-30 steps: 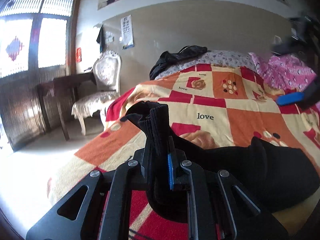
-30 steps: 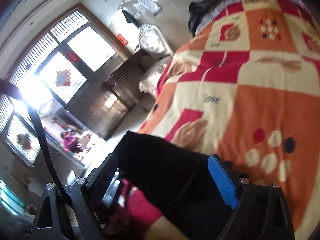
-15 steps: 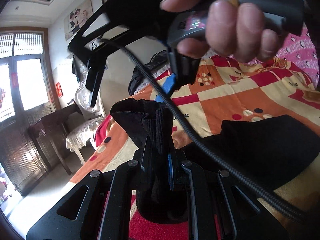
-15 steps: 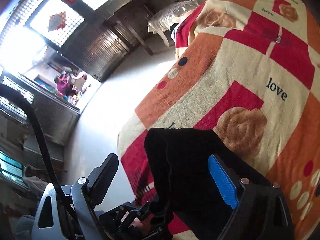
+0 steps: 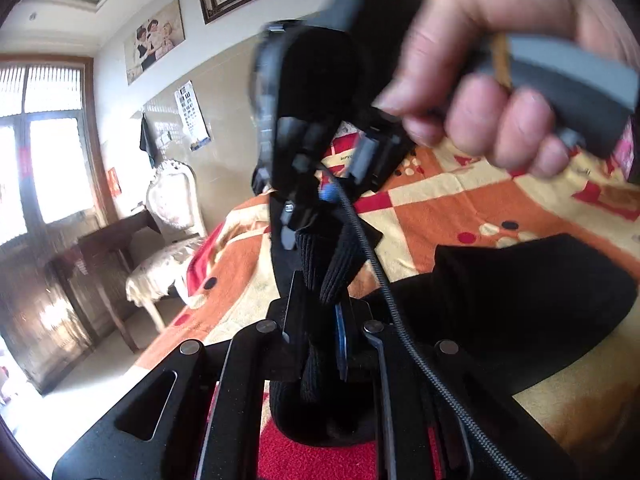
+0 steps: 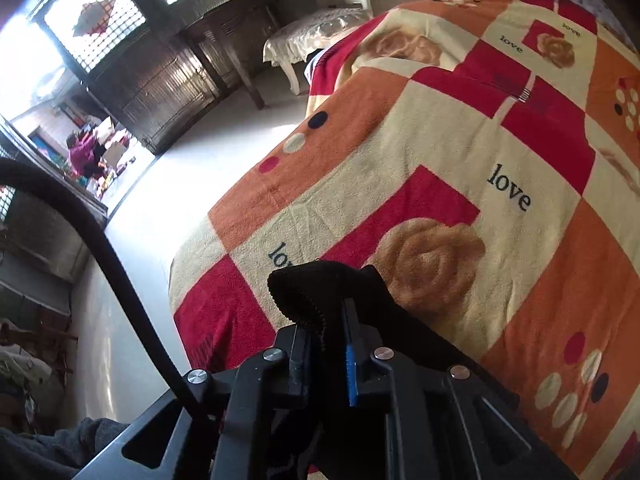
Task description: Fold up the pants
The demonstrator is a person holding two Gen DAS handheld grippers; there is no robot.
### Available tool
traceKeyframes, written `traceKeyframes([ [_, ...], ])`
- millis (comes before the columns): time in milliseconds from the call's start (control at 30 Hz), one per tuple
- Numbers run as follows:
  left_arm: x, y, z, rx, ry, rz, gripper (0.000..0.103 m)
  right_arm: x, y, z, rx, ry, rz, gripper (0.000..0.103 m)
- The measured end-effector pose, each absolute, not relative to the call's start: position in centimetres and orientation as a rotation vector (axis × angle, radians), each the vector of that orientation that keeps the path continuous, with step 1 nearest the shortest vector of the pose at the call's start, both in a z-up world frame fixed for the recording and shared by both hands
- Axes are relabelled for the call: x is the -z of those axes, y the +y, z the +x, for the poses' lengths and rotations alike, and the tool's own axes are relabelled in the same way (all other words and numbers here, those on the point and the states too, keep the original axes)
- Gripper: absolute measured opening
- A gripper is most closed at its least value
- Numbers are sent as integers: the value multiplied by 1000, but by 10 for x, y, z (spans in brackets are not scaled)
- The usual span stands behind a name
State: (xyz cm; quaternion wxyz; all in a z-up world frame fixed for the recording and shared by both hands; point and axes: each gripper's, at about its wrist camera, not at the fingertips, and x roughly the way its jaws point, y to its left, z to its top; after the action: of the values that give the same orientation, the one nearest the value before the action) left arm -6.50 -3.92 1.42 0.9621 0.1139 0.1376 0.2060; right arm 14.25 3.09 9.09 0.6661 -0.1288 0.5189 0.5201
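Your right gripper (image 6: 326, 344) is the one that's shifted: a second ago its jaws were standing wide over the black pants (image 5: 520, 308), and they've just been closing, so now they're clamping a ribbed edge of the fabric. In the right wrist view that edge is bunching up between the fingers, right above the blue pad (image 6: 351, 364), and poking out past the tips.

Your left gripper (image 5: 320, 320) is gripping the pants too, same as before, with its jaws squeezing a ribbed fold that's standing upright between them. So you're holding both pinches close together, with the right gripper hanging just above the left one in the left wrist view. Your right hand (image 5: 492, 80) is wrapping around the grey handle (image 5: 572, 80) up top, and it's filling a lot more of that view than it did a second ago. It's pretty blurry there, so I can't say whether the two grippers are touching.

The rest of the pants is lying in a dark heap on the checked blanket (image 6: 460, 152), the orange, red and cream one with roses and "love" printed on it, off to the right of the left gripper. A braided cable (image 5: 380, 276) is running down across the left wrist view. A white chair (image 5: 168, 216) is sitting by the bed.
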Motion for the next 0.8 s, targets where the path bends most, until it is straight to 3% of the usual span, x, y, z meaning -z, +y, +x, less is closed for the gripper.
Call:
traceKeyframes([
  [233, -35, -36, -70, -329, 299, 102, 11, -73, -24, 166, -1182, 1257, 4, 11],
  [800, -34, -155, -44, -186, 345, 301, 11, -66, -184, 192, -1159, 1154, 279, 10],
])
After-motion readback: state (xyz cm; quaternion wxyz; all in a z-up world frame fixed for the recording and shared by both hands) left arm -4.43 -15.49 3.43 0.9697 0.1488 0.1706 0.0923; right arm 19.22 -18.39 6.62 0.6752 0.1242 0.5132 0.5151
